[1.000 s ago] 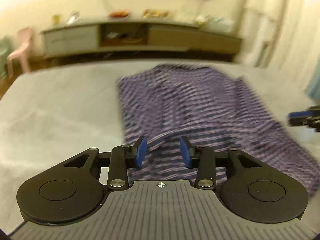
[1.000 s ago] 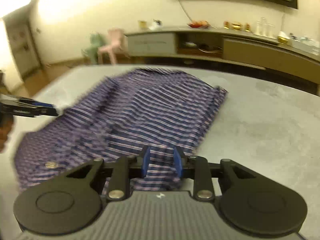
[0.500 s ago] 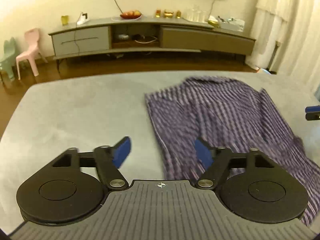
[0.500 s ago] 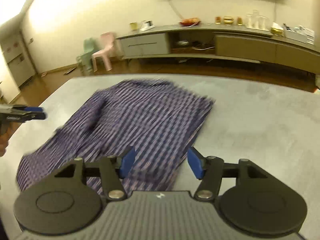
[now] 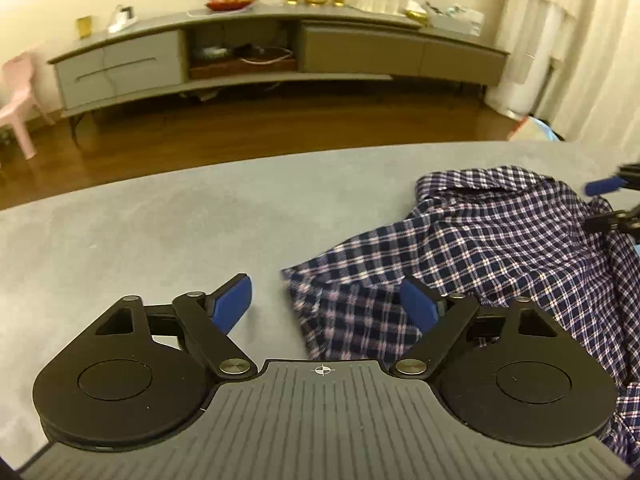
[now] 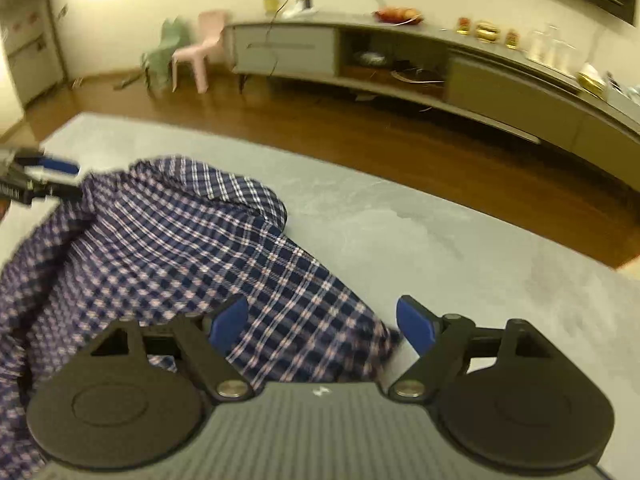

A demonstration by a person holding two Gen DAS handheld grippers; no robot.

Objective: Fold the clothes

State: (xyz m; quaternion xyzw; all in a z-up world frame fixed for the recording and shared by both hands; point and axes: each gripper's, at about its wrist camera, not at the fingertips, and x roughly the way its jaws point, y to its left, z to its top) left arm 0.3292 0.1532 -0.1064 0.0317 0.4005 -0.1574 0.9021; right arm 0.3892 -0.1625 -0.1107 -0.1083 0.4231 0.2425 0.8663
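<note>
A rumpled plaid shirt [image 5: 500, 240] lies on the gray table [image 5: 160, 232]; left gripper [image 5: 326, 304] closing, right gripper [image 6: 322, 320] opening, each straddling a shirt edge without pinching it.

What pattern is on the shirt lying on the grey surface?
Navy, white and pinkish check on the crumpled cotton shirt; sharpest in the left wrist view.

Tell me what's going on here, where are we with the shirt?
A person is working a checked shirt on the grey table with two handheld grippers. Neither grips it now: the left gripper is closing at the shirt's corner, pads clear of the cloth; the right gripper is opening over the opposite corner. The shirt lies rumpled, not neatly folded.
</note>
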